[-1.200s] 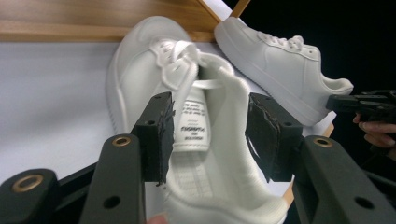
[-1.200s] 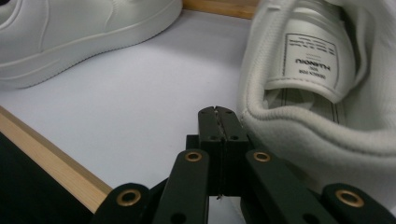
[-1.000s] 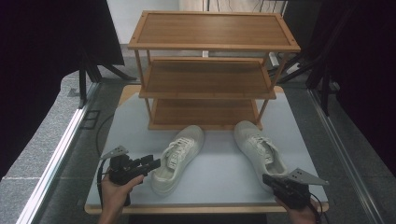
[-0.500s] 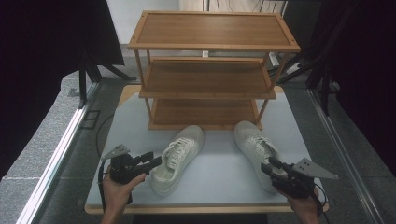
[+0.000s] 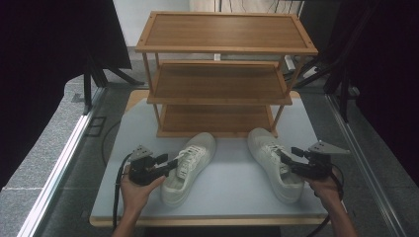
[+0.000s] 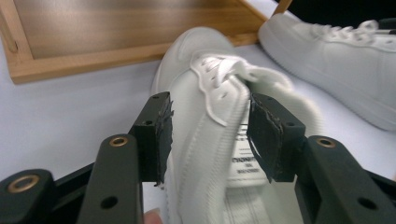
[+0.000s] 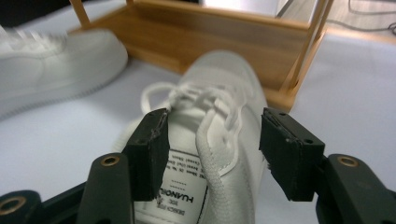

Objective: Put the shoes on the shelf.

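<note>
Two white lace-up sneakers lie on the pale table in front of a wooden shoe rack (image 5: 222, 74). My left gripper (image 5: 170, 164) is open at the left sneaker (image 5: 195, 153). In the left gripper view this sneaker (image 6: 205, 51) has its side wall and tongue between the pads of the left gripper (image 6: 210, 137), not pinched. My right gripper (image 5: 286, 160) is open at the right sneaker (image 5: 269, 148). In the right gripper view the collar of this sneaker (image 7: 224, 70) lies between the spread pads of the right gripper (image 7: 215, 154).
The rack has three slatted shelves, all bare; its lowest shelf (image 6: 116, 28) rests on the table just beyond the toes, with a corner post (image 7: 306, 51) near the right sneaker. Bare table (image 5: 227, 197) lies between and in front of the sneakers. Dark curtains flank both sides.
The right gripper has moved forward from the table's front edge up to the right sneaker's opening. The left gripper has shifted slightly closer onto the left sneaker. Both sneakers stay put.
</note>
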`<action>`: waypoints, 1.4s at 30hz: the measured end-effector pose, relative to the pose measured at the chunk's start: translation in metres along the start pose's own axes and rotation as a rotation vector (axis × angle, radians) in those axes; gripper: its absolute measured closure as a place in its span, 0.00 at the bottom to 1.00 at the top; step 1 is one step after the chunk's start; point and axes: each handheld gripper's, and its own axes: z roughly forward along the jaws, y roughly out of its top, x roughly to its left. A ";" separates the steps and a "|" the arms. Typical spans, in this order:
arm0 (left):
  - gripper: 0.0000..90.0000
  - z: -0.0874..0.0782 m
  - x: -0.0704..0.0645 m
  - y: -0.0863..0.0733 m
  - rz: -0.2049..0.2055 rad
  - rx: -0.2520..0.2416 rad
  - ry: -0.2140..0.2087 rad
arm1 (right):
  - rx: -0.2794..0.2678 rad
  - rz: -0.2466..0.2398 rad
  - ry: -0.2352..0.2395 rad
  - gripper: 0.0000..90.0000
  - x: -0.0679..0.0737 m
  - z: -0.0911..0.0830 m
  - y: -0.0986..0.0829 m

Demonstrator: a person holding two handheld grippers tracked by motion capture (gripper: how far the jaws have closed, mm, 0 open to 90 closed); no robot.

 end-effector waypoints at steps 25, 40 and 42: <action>0.82 0.036 -0.008 0.005 0.102 0.082 0.099 | 0.076 -0.011 -0.090 0.75 -0.012 0.036 -0.005; 0.88 0.032 0.001 0.003 -0.006 0.013 -0.007 | 0.054 0.060 -0.130 0.93 -0.013 0.033 -0.005; 0.88 0.028 0.001 0.004 -0.020 -0.013 -0.033 | 0.022 0.086 -0.112 0.93 -0.013 0.028 -0.006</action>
